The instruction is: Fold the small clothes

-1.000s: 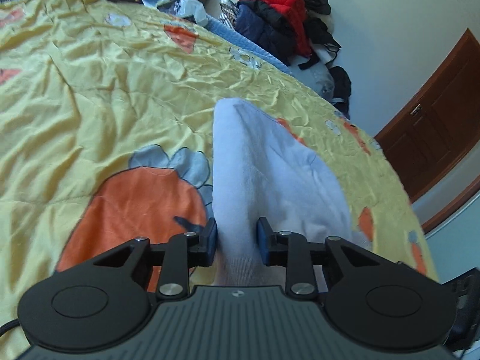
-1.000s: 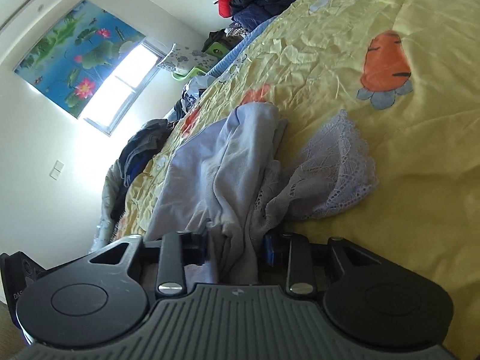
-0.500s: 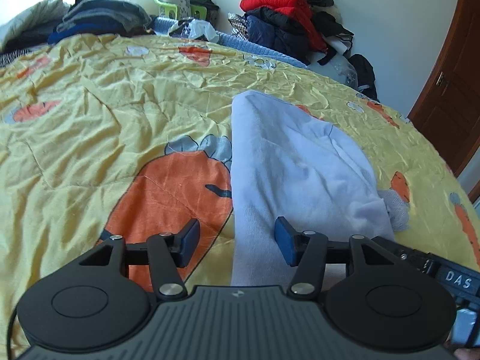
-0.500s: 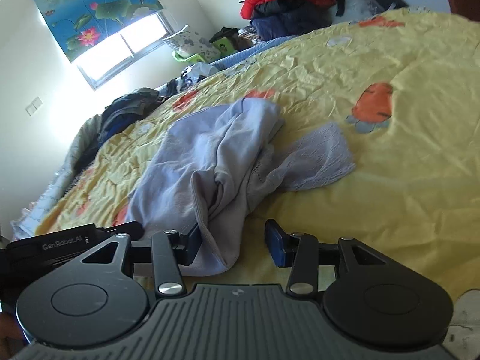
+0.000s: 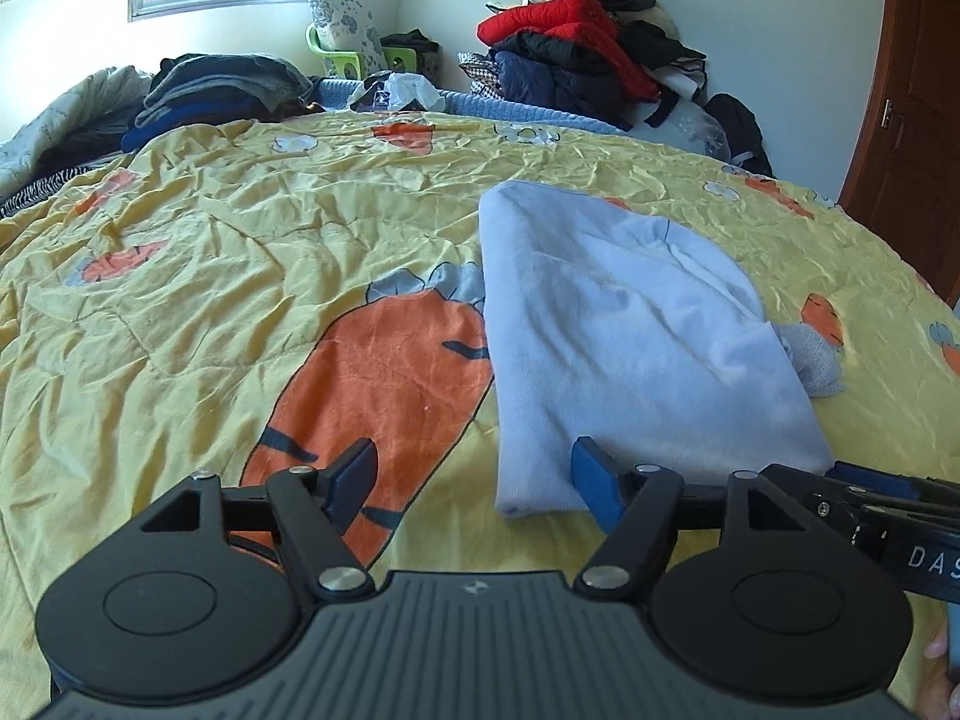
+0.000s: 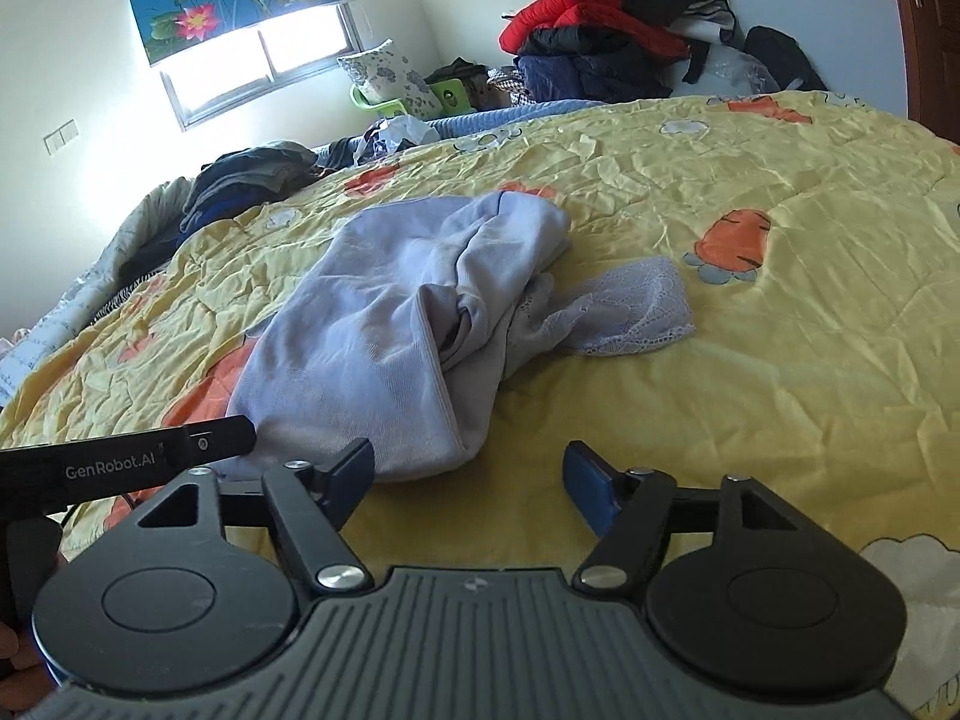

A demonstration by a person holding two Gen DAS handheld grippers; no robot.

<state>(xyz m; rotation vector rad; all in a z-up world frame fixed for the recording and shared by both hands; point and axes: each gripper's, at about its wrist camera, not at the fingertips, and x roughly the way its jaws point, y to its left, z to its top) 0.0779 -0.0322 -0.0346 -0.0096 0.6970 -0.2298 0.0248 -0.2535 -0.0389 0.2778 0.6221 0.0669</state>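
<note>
A pale lilac garment (image 5: 624, 336) lies folded over on the yellow carrot-print bedspread (image 5: 240, 276). In the right wrist view the garment (image 6: 390, 324) is bunched, with a lace part (image 6: 636, 306) sticking out to the right. My left gripper (image 5: 474, 480) is open and empty, just short of the garment's near edge. My right gripper (image 6: 468, 477) is open and empty, just in front of the garment's near end. The right gripper's body (image 5: 888, 516) shows at the right of the left wrist view, and the left gripper's body (image 6: 120, 462) at the left of the right wrist view.
Piles of clothes (image 5: 576, 54) lie beyond the far edge of the bed, with a darker pile (image 5: 222, 90) at the far left. A wooden door (image 5: 918, 96) stands at the right. A window (image 6: 264, 66) with a lotus blind is on the far wall.
Both grippers were shut on the garment a second ago. They have opened, let it drop onto the bedspread, and pulled back toward me.
</note>
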